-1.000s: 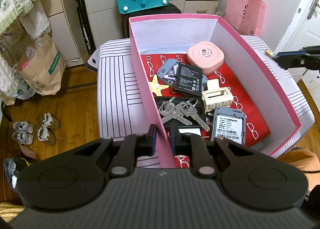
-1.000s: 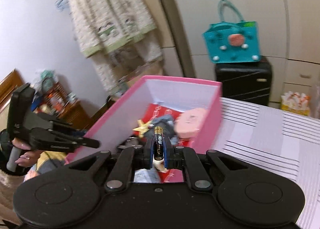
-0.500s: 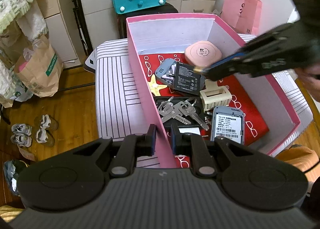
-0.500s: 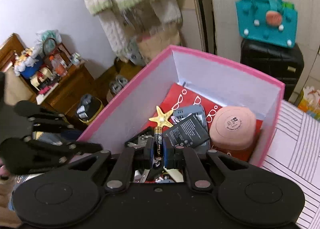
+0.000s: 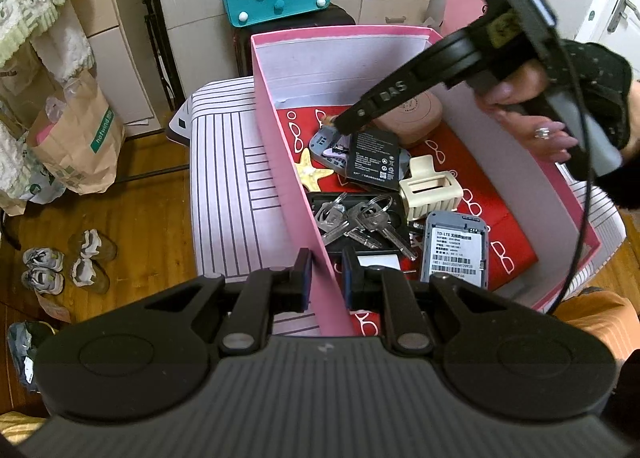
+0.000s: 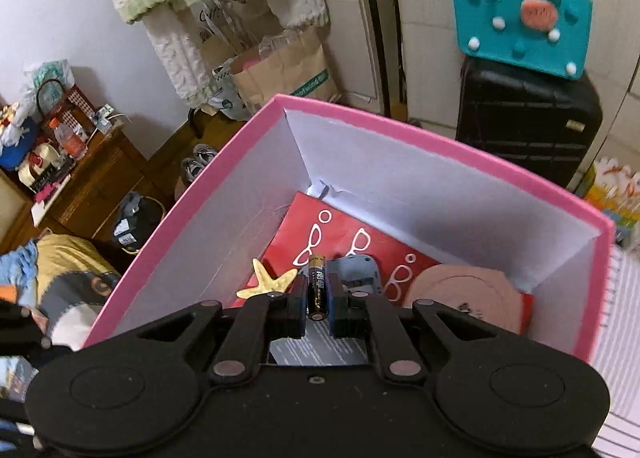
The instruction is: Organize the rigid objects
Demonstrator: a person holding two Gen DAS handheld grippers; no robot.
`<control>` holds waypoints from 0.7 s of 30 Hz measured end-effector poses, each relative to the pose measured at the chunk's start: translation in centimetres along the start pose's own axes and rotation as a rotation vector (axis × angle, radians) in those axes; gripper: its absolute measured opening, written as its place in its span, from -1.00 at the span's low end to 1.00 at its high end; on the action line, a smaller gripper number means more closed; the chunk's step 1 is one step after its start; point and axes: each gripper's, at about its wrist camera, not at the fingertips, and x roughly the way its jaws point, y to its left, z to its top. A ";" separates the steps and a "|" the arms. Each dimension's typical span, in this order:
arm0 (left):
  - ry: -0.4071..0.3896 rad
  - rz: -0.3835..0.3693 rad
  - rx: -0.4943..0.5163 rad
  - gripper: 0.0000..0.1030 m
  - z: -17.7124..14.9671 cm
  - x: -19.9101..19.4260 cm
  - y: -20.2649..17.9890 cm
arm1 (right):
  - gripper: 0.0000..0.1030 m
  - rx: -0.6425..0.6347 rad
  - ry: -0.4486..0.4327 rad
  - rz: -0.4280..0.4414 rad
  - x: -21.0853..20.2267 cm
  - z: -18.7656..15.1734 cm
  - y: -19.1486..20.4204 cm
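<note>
My left gripper [image 5: 325,278] is clamping the pink box's [image 5: 298,194] side wall. The box is resting on a striped surface [image 5: 224,194] above wooden flooring [image 5: 152,218]. My right gripper [image 6: 318,298] is pinching a battery [image 6: 317,284] inside the box.

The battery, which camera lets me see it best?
The right wrist view: the battery stands front and centre, clamped in the right gripper, label showing. The left wrist view shows only its gold tip past that gripper's fingers.
</note>
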 end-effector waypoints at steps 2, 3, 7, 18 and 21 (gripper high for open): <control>-0.002 -0.002 -0.005 -0.72 -0.1 0.0 0.1 | -0.70 0.003 -0.002 -0.001 0.4 0.0 0.1; -0.003 -0.002 -0.007 -0.72 -0.1 -0.1 0.1 | -0.69 0.003 -0.005 -0.002 0.4 0.0 0.0; -0.004 -0.006 -0.012 -0.72 -0.1 -0.1 0.2 | -0.66 0.011 -0.034 -0.009 -0.7 -0.6 -0.1; -0.001 0.003 -0.020 -0.72 -0.1 -0.3 0.1 | -0.30 -0.058 -0.160 -0.043 -9.2 -6.0 0.6; -0.034 0.016 -0.012 -0.72 -0.5 -1.4 -0.4 | -0.22 -0.087 -0.192 -0.058 -11.4 -7.7 1.0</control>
